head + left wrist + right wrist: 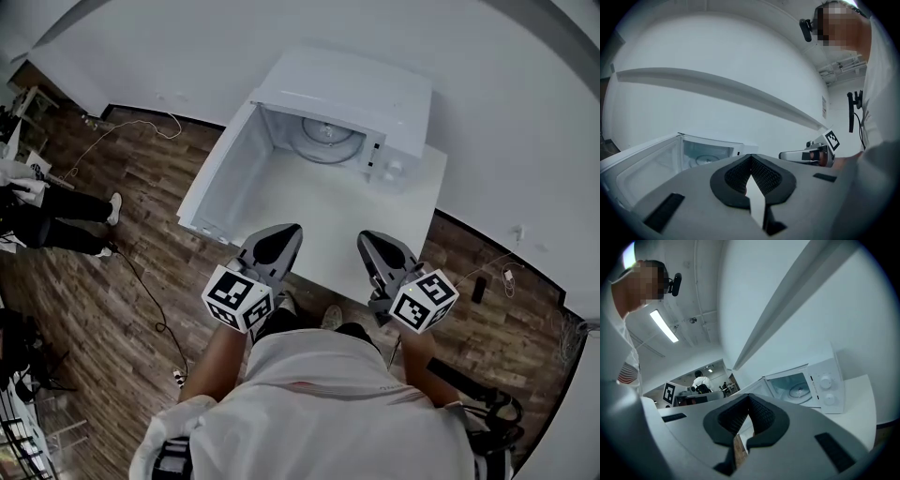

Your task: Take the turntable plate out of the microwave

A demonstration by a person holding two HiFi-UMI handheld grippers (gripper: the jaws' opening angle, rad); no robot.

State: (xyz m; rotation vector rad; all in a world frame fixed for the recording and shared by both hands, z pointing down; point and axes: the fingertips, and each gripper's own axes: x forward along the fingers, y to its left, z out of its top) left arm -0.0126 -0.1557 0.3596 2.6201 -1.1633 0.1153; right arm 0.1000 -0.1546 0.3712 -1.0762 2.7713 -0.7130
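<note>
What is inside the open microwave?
Inside the microwave only the round turntable plate shows, lying on the cavity floor. Whatever sits under the plate is covered by it.

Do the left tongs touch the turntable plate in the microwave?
Apart. The head view shows the left tongs, shut and empty, at the near edge of the table; its bare top separates them from the turntable plate inside the microwave.

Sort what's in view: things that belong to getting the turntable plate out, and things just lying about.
For the job: microwave, its open door, turntable plate inside, left gripper and right gripper, both shut, empty.

Just lying about: black cable on the floor, a person standing at the left.
</note>
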